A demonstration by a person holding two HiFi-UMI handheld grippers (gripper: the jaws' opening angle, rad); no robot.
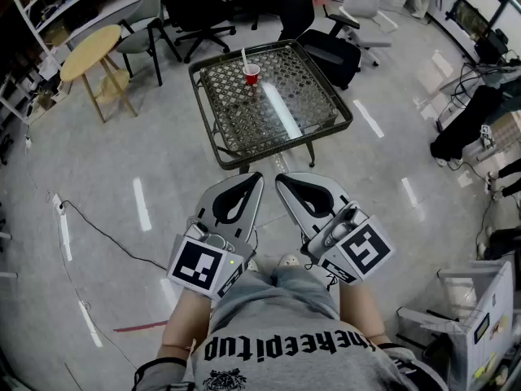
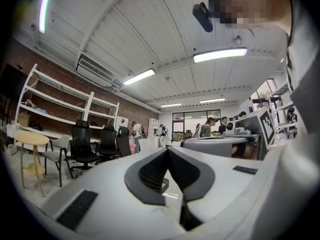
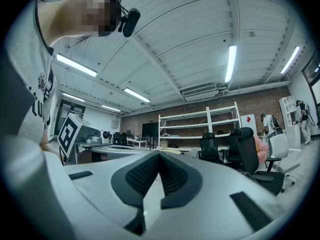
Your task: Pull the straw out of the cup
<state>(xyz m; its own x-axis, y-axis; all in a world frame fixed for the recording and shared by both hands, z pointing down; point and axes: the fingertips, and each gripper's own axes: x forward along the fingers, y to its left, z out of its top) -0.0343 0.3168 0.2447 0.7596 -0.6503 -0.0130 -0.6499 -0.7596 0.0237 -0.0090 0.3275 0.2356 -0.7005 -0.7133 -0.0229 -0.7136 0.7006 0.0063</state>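
A small red cup (image 1: 251,74) stands on the far part of a dark wire-mesh table (image 1: 326,129), and a white straw (image 1: 244,58) leans out of it to the left. Both grippers are held close to my body, well short of the table and pointing level toward it. The left gripper (image 1: 259,176) is shut with nothing between its jaws, and in its own view the left gripper (image 2: 167,149) shows pads that meet at the tips. The right gripper (image 1: 279,177) beside it is also shut and empty; the right gripper (image 3: 159,154) looks the same in its own view. Cup and straw appear in neither gripper view.
A round wooden table (image 1: 89,51) and a grey chair (image 1: 142,27) stand at the far left. Black office chairs (image 1: 199,10) sit behind the mesh table. A cable (image 1: 98,230) trails over the floor at left. Boxes (image 1: 480,324) crowd the lower right.
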